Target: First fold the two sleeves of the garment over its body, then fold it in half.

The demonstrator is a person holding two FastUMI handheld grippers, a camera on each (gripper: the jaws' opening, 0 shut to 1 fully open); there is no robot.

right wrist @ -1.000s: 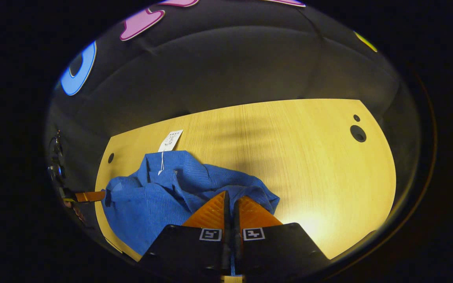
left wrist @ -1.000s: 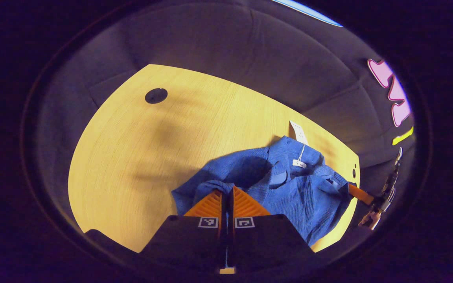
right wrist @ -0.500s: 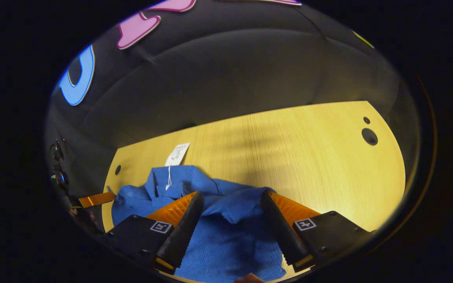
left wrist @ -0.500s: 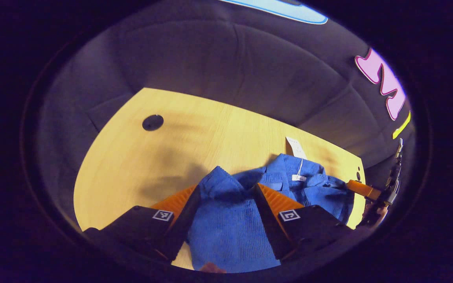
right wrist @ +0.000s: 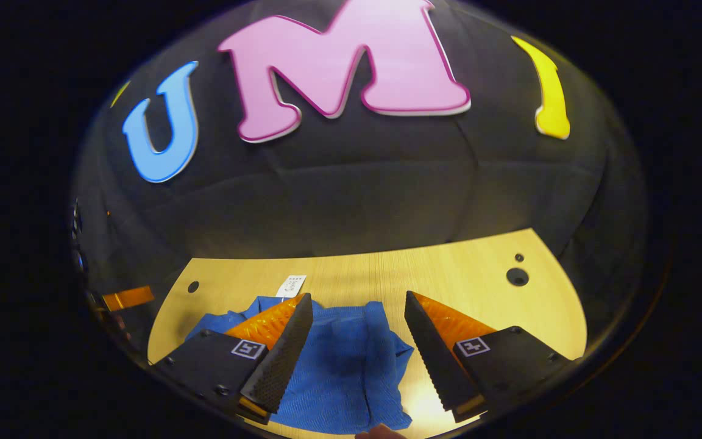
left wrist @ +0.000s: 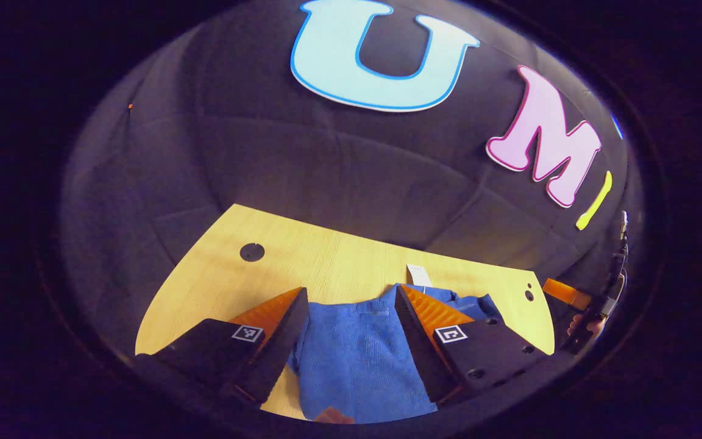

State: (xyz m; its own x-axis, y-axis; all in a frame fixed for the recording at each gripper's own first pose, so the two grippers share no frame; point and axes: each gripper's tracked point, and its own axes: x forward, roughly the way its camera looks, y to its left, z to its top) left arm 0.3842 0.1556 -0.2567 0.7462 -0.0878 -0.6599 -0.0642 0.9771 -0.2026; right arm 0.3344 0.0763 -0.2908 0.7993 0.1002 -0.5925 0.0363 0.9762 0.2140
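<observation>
Both grippers are up off the cloth and spread wide, grasping nothing: in the left gripper view the left gripper (left wrist: 351,341) frames the blue garment (left wrist: 357,360) between its parted fingers without touching it, and the right gripper (right wrist: 357,347) does the same in the right gripper view. The garment sits bunched at the near edge of the yellow wooden surface (left wrist: 326,262), at 6 o'clock in each view, with its paper tag (left wrist: 418,274) poking out beyond it toward 12 o'clock. Why so open and so high? It reads as a let-go-and-check stance: a fold laid down, the jaws released so the cloth lies on its own, both cameras tipped up toward the booth wall. From the left gripper view the other gripper shows at 3 o'clock, off the surface's far corner, held in a hand (left wrist: 582,326), well apart from the cloth. Whether both sleeves lie over the body I cannot tell; the fabric looks rumpled rather than flat, so I judge the halving fold may need a tidy regrasp at the hem.
</observation>
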